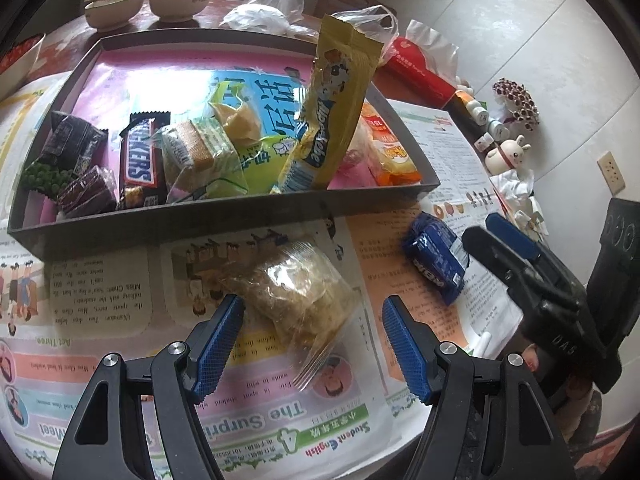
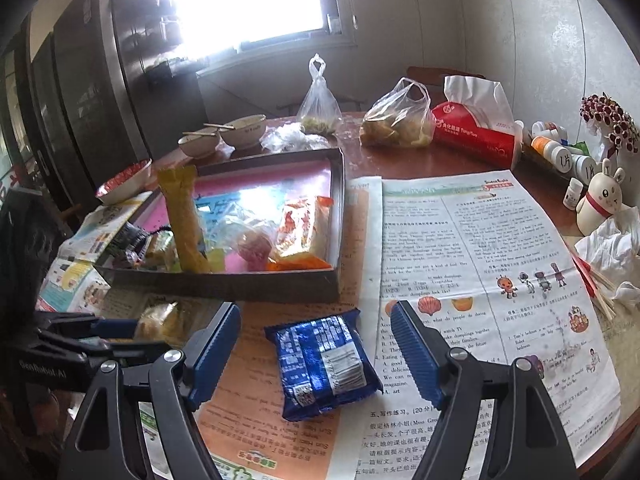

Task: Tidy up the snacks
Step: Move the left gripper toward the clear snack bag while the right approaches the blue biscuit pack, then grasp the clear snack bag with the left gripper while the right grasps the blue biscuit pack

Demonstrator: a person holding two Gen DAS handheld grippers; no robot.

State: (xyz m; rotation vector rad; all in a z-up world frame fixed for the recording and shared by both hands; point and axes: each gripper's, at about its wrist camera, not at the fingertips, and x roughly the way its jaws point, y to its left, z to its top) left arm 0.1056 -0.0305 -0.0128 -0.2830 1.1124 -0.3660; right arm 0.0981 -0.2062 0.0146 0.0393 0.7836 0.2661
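**Lining up on the last two loose snacks**

Reaching for the two packets not yet in the box, judging by the layout. Most of the haul sits inside the grey tray (image 1: 224, 216) already: Snickers bar (image 1: 141, 160), tall yellow stick pack (image 1: 332, 104) leaning upright, orange bag (image 1: 390, 148) and a bunch of others.

Left tool (image 1: 312, 344) spread apart, straddling the clear bag of crumbly pastry (image 1: 296, 296) that lies on the newspaper (image 1: 120, 304) just in front of the tray's near wall. Not pinching it, as far as can be told: some gap on the right side at least, while the left pad (image 1: 218, 344) looks close to the wrapper edge. Angled steeply down at the desk.

Right tool (image 2: 316, 356) also apart, hanging over the blue packet (image 2: 324, 364), which lies flat on the newspaper near the tray's front right corner. Nothing clamped here either; visible paper between both pads and the packet. Tilted down too, a bit shallower than the left.

Next move, probably: dropping a touch lower so the pads bracket each packet's middle, then squeezing gently. Worth going easy on the pastry one, looks crushable. After that, lifting over the tray wall and finding a free spot, likely the pink patch toward the back.
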